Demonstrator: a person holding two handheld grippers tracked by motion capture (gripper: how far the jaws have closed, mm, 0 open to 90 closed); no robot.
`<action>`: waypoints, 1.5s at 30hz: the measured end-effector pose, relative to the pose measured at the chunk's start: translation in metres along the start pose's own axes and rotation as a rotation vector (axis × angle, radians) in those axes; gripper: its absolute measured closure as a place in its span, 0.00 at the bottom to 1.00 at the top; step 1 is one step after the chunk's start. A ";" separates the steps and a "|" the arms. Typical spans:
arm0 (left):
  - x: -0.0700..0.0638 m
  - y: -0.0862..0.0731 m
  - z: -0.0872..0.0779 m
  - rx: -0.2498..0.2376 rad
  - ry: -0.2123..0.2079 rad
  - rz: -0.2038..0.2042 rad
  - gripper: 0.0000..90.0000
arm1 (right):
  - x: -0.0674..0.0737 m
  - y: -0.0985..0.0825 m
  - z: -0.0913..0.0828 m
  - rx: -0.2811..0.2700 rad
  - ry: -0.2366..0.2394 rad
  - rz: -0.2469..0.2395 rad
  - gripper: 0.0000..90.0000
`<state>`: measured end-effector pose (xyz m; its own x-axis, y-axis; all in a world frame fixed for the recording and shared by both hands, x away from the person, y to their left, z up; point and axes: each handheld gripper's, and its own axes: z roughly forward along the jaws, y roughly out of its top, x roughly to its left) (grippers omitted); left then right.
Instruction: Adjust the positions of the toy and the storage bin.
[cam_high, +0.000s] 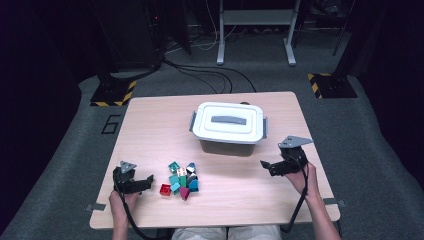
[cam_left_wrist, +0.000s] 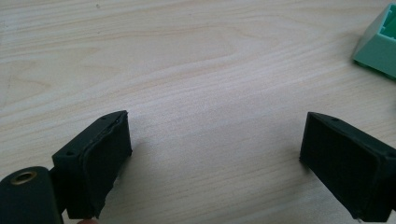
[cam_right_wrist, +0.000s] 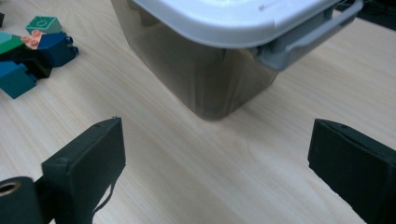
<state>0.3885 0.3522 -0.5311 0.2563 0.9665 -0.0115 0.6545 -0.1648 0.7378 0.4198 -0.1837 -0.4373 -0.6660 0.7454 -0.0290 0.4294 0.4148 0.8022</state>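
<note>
A clear storage box (cam_high: 227, 146) with a white lid (cam_high: 230, 122) shut on it stands in the middle of the wooden table (cam_high: 150, 125). A heap of several small toy bricks (cam_high: 181, 180), teal, green, red and dark blue, lies in front of it to the left. My left gripper (cam_high: 146, 182) rests low on the table left of the heap, open, with bare wood between its jaws (cam_left_wrist: 215, 140); a mint-green brick (cam_left_wrist: 380, 44) lies off to its right. My right gripper (cam_high: 266, 166) hovers right of the box, open and empty (cam_right_wrist: 215, 149), facing the box's corner (cam_right_wrist: 205, 79) and grey side latch (cam_right_wrist: 299, 42).
In the right gripper view the bricks (cam_right_wrist: 32, 46) lie to the left of the box. Two black stands with yellow-striped bases (cam_high: 115, 92) (cam_high: 330, 85) and a white frame (cam_high: 255, 30) stand on the grey floor behind the table, with cables (cam_high: 210, 75) between them.
</note>
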 end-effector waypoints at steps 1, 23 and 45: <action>0.000 0.000 0.000 0.000 0.000 0.000 0.09 | 0.000 0.003 0.000 -0.001 0.001 -0.009 0.04; 0.000 0.000 0.000 -0.001 0.000 -0.004 0.10 | 0.011 0.069 0.024 -0.020 0.069 -0.086 0.09; 0.000 0.000 0.000 0.000 0.003 -0.002 0.10 | 0.029 0.081 0.050 0.044 0.153 -0.088 0.23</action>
<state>0.3883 0.3522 -0.5310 0.2529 0.9674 -0.0108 0.6548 -0.1629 0.7381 0.4653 -0.1026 -0.4032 -0.7859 0.6183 -0.0042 0.3893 0.5000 0.7736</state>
